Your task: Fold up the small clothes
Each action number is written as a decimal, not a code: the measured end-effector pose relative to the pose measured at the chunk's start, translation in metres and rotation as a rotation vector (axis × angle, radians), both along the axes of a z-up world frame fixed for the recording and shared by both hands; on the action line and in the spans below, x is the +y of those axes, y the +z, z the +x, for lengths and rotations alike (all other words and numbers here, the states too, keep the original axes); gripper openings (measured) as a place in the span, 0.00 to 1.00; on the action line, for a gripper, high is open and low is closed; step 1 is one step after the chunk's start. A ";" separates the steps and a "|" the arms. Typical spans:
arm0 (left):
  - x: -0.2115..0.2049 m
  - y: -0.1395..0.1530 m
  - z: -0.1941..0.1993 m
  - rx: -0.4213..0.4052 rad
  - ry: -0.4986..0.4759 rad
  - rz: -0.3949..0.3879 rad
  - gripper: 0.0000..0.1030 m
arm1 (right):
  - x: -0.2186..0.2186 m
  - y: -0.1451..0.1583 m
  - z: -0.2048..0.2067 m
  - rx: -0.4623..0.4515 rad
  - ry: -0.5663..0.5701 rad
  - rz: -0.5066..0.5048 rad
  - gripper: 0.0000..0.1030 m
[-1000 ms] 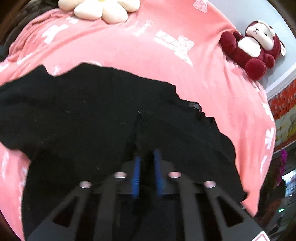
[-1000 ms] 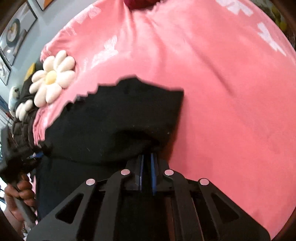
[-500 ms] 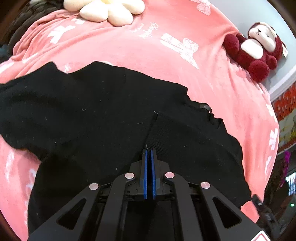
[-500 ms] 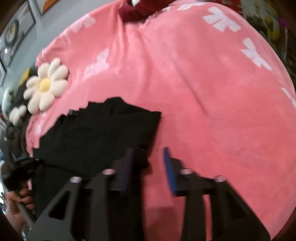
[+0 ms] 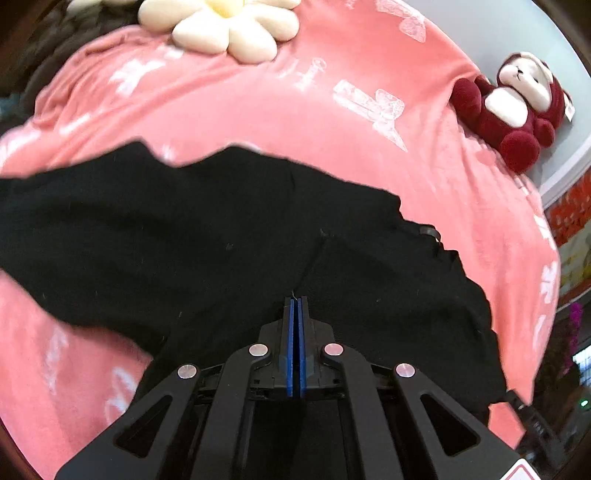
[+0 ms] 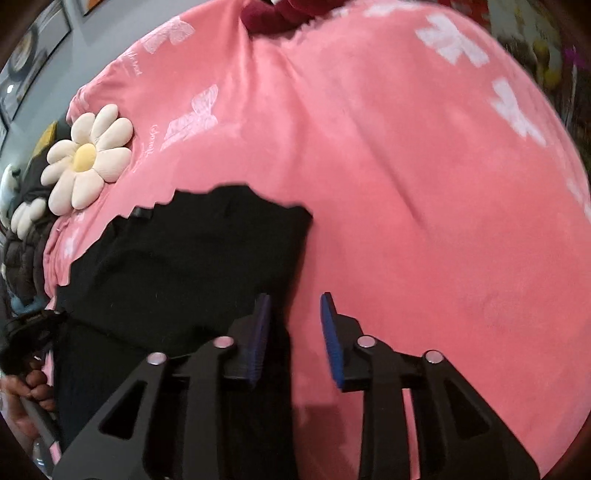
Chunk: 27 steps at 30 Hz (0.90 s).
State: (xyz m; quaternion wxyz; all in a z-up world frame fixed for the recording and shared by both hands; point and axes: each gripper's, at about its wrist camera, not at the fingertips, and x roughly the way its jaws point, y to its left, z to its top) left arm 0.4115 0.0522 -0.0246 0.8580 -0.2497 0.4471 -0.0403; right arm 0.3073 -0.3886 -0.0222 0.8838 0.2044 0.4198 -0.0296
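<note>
A black garment (image 5: pixel 221 236) lies spread on a pink blanket (image 5: pixel 332 96), with one part folded over the rest. My left gripper (image 5: pixel 295 301) is shut over the garment, at a seam; whether cloth is pinched between its blue pads is hidden. In the right wrist view the garment (image 6: pixel 192 258) lies left of centre. My right gripper (image 6: pixel 293 299) is open and empty at the garment's right edge, its left finger (image 6: pixel 258 332) over the black cloth and its right finger (image 6: pixel 332 336) over the blanket.
A cream flower cushion (image 5: pixel 229 26) lies at the blanket's far edge and also shows in the right wrist view (image 6: pixel 86 155). A dark red plush toy (image 5: pixel 513 103) sits at the far right. A dark quilted item (image 6: pixel 26 251) lies off the blanket's left side.
My right gripper has opened and let go of the black garment's edge, which now lies flat. My left gripper has closed and drawn back slightly over the cloth.
</note>
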 end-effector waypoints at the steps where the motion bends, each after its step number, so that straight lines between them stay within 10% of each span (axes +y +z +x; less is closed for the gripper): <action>1: -0.001 0.000 -0.002 -0.008 -0.008 -0.003 0.00 | 0.000 -0.003 -0.008 -0.005 0.002 -0.011 0.57; 6: -0.004 0.001 -0.001 -0.005 -0.008 -0.009 0.00 | 0.024 -0.018 -0.008 0.018 0.079 -0.072 0.59; 11: -0.002 0.024 0.001 -0.059 0.018 0.020 0.01 | 0.008 -0.020 0.004 0.028 -0.020 -0.073 0.16; 22: -0.012 -0.001 0.002 0.006 -0.024 0.126 0.02 | 0.015 -0.026 0.016 0.070 0.046 -0.140 0.15; 27: -0.008 0.000 0.000 0.022 -0.031 0.117 0.09 | -0.029 -0.040 0.004 0.069 -0.083 0.056 0.23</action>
